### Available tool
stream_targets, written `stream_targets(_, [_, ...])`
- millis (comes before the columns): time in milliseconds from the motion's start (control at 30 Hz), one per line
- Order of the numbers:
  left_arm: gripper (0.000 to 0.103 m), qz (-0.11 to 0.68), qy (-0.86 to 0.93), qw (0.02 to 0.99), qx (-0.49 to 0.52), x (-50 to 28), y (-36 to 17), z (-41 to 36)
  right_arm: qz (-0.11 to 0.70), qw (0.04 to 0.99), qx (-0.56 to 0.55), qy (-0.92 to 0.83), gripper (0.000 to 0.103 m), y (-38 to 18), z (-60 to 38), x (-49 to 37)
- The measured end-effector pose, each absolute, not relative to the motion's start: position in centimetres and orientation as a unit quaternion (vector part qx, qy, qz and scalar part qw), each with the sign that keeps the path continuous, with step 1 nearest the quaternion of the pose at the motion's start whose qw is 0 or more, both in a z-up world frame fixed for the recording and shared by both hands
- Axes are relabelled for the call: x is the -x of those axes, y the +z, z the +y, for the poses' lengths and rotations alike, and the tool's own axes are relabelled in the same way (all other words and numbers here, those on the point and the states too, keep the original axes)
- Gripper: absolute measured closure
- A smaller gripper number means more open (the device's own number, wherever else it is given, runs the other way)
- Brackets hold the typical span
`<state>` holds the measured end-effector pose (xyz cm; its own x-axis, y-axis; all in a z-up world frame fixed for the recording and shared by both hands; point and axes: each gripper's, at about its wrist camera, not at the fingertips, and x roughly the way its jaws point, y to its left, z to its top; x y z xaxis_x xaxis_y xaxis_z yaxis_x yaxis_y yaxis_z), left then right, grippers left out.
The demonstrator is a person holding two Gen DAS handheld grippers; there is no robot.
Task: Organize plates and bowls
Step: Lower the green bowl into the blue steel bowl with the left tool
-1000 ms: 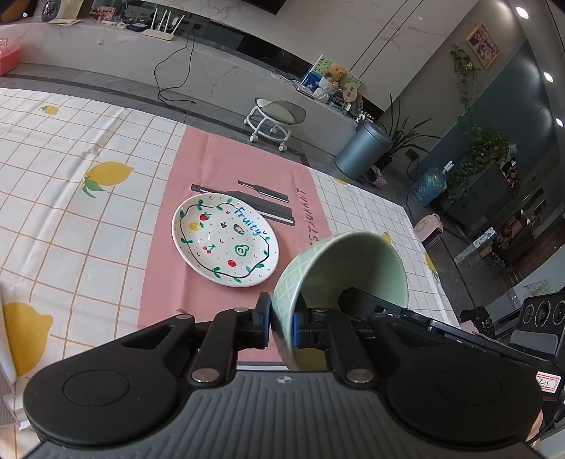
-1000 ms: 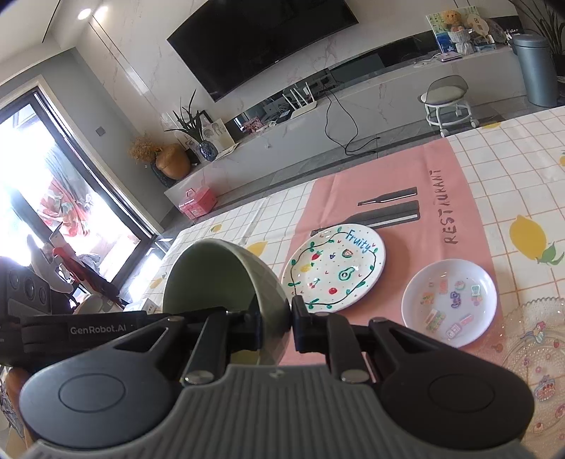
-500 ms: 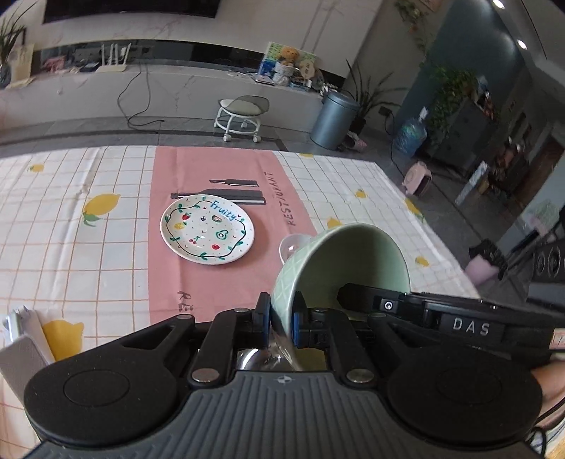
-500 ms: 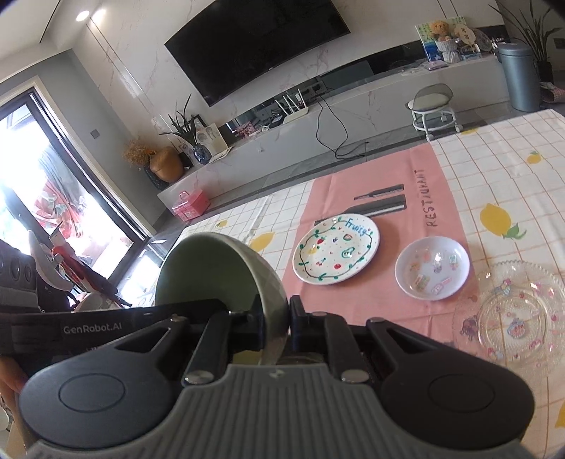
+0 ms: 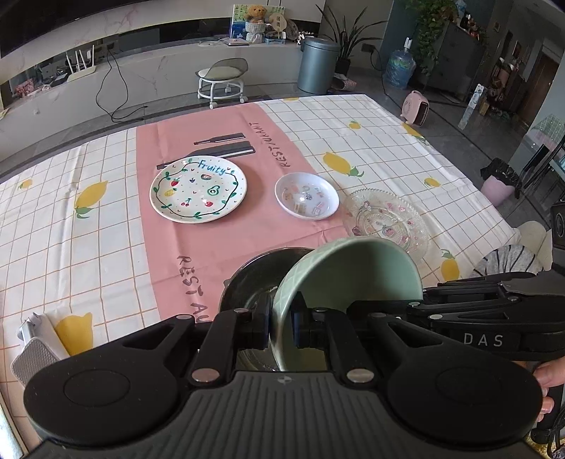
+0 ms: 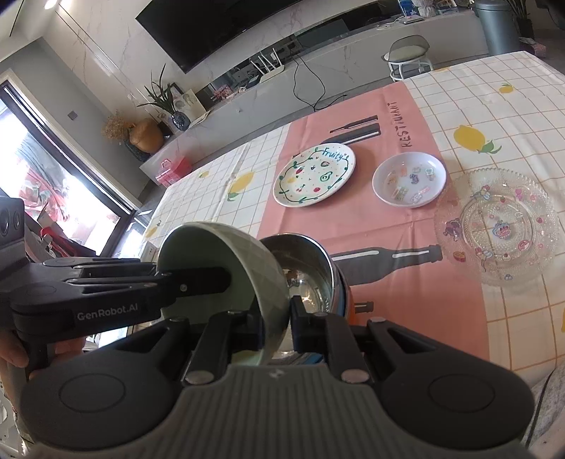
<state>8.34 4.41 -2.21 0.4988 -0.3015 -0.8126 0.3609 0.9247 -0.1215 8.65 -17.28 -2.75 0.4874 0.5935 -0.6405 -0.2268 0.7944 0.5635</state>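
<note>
Lemon-print tablecloth [image 5: 88,247] with pink runner [image 5: 219,240]; each tool clamps the green bowl [image 5: 339,279] over a steel bowl [image 5: 254,279]

You stand at a table under a checked lemon tablecloth [image 5: 370,141]. Beyond its far edge runs a long low marble cabinet [image 5: 159,67], with a large dark television [image 6: 226,24] on the marble wall above. Before the cabinet sit a small wheeled stool [image 5: 220,79] and a grey bin [image 5: 317,65]. Left of the cabinet, a bright window [image 6: 53,169] glares.
</note>
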Motion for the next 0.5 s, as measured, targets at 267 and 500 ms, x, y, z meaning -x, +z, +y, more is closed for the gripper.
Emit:
stream_targets(267, [0.088,0.483,-0.182,0.855,-0.045,-8.8,-3.4,4.2,0.459,0.833,-0.195,0.239,0.090,-3.9,-16.6,-9.0])
stream_targets(500, [0.086,0.502,-0.170,0.847,-0.042,-9.6,-4.5,4.1,0.455,0.845,-0.157,0.234,0.087,-4.1,-15.7,-8.9])
